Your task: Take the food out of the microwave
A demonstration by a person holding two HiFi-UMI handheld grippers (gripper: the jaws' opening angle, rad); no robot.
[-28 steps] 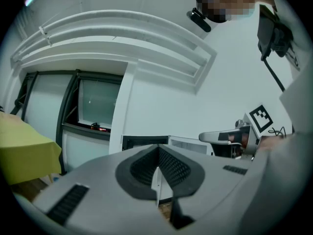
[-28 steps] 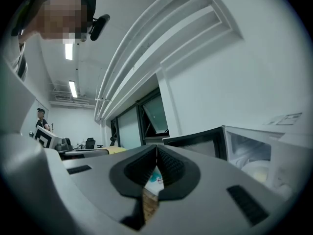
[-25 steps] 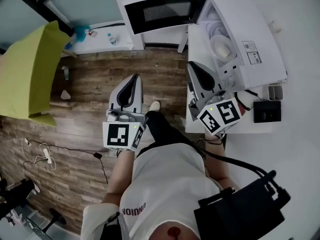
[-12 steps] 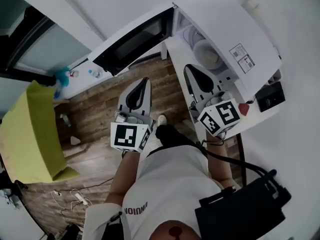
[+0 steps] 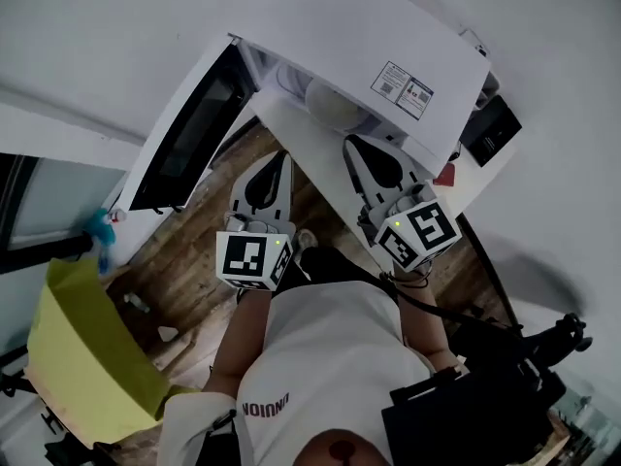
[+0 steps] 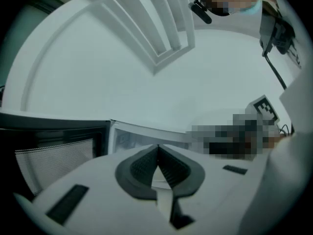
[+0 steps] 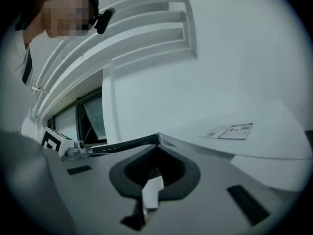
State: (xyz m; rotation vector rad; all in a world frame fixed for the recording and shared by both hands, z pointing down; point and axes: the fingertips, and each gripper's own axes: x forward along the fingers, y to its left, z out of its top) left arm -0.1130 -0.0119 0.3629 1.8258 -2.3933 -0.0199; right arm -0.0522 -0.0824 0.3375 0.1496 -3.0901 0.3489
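White microwave (image 5: pixel 388 61), door (image 5: pixel 184 129) swung open. A pale bowl (image 5: pixel 333 105) sits inside; can't see its contents. Left tongs (image 5: pixel 275 159) and right tongs (image 5: pixel 355 146) are clenched and empty, just outside the cavity.

Looking steeply down from overhead; peering level along left gripper (image 5: pixel 279 158) and right gripper (image 5: pixel 351 144); all sharing the white box-shaped microwave (image 5: pixel 388 51).

A floor (image 5: pixel 184 260) of brown wooden planks is laid beneath a white table (image 5: pixel 312 155). Plain white walls (image 5: pixel 116 37) are seen behind it. A yellow-green furniture piece (image 5: pixel 87 367) is placed at lower left. A dark-framed window (image 7: pixel 93 119) is shown beneath white slats (image 7: pixel 137 28).
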